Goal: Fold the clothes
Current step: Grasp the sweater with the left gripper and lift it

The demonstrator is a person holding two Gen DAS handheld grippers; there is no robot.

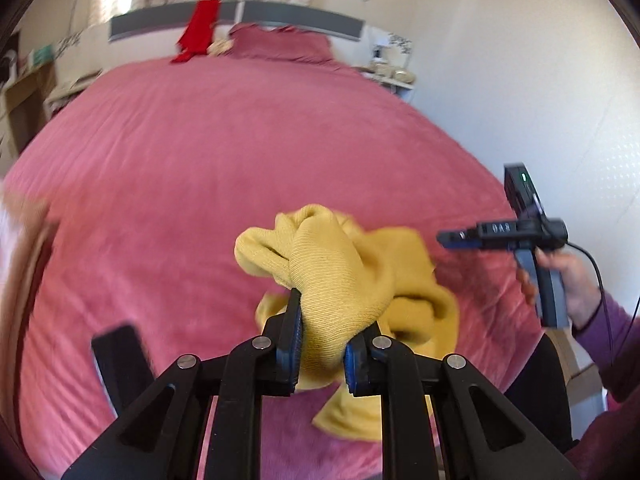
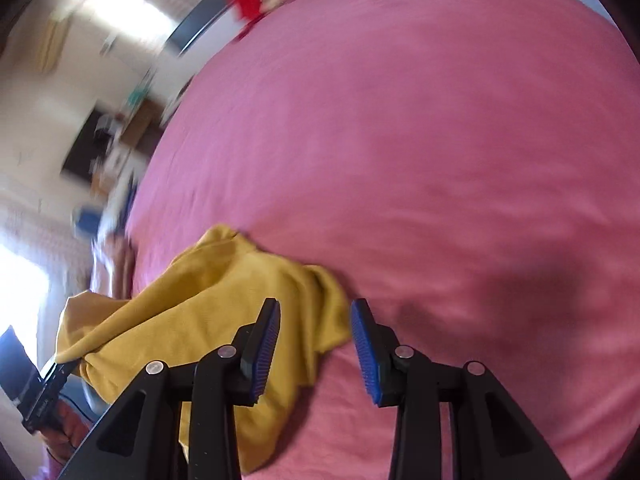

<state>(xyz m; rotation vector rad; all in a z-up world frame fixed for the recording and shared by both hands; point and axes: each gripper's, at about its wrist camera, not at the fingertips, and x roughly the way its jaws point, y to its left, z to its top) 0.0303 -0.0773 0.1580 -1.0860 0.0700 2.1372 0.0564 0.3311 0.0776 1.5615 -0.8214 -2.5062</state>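
A yellow knit garment point(image 1: 340, 280) hangs bunched over the pink bed cover point(image 1: 200, 168). My left gripper point(image 1: 322, 344) is shut on a thick fold of it and holds it up, the rest draping down onto the bed. In the right wrist view the same yellow garment point(image 2: 208, 304) trails from the left gripper point(image 2: 60, 364) at the lower left onto the bed cover point(image 2: 420, 140). My right gripper point(image 2: 316, 336) is open and empty, hovering just right of the garment's edge. It also shows in the left wrist view point(image 1: 460, 238), off to the right of the garment.
A red garment point(image 1: 198, 32) hangs on the grey headboard point(image 1: 280, 20), with a pink pillow point(image 1: 280, 44) beside it. A nightstand with small items point(image 1: 392, 68) stands at the far right, shelves point(image 1: 24, 92) at the left. A dark object point(image 1: 120, 364) sits at the near bed edge.
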